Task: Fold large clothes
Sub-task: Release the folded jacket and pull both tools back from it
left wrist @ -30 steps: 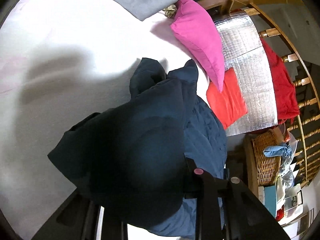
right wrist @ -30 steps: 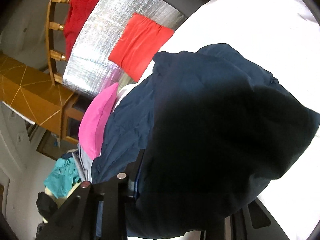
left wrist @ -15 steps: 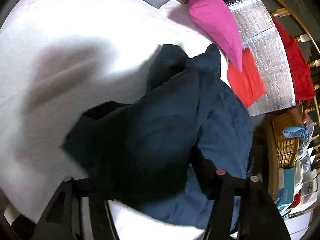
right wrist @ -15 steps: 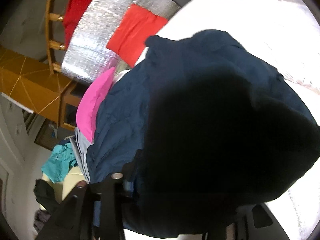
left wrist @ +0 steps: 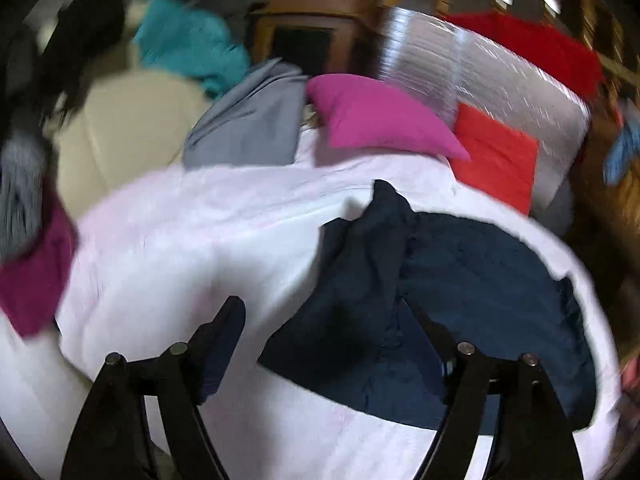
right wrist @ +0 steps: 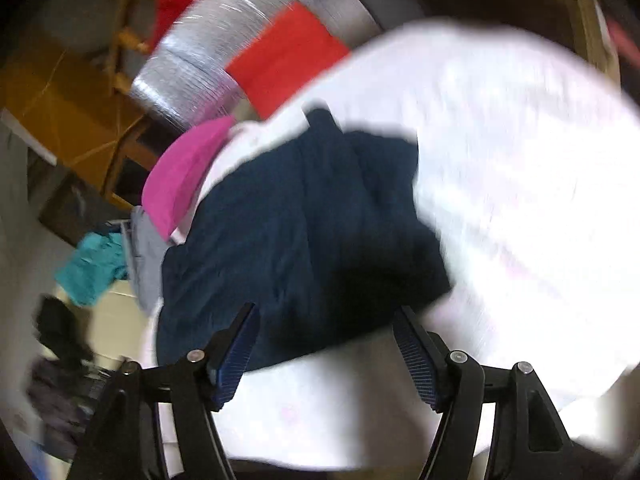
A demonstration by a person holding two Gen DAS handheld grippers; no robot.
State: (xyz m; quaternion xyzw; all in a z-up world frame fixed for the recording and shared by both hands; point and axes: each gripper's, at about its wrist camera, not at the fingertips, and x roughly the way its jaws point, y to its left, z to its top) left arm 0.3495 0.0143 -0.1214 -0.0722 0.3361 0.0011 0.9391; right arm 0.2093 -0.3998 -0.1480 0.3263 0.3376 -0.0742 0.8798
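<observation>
1. Both jaws are opening and hold nothing: the left gripper point(left wrist: 328, 340) and right gripper point(right wrist: 326, 340) hang above the navy garment point(left wrist: 460, 280), which lies bunched on the white bed point(left wrist: 180, 240).
2. Left uneven, its layers may slump apart.
3. A regrasp might catch the bedsheet too.

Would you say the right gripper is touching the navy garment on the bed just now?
Apart. In the right wrist view, the right gripper has its jaws opening with nothing between the blue pads; the navy garment lies on the white bedcover beyond the fingertips.
</observation>
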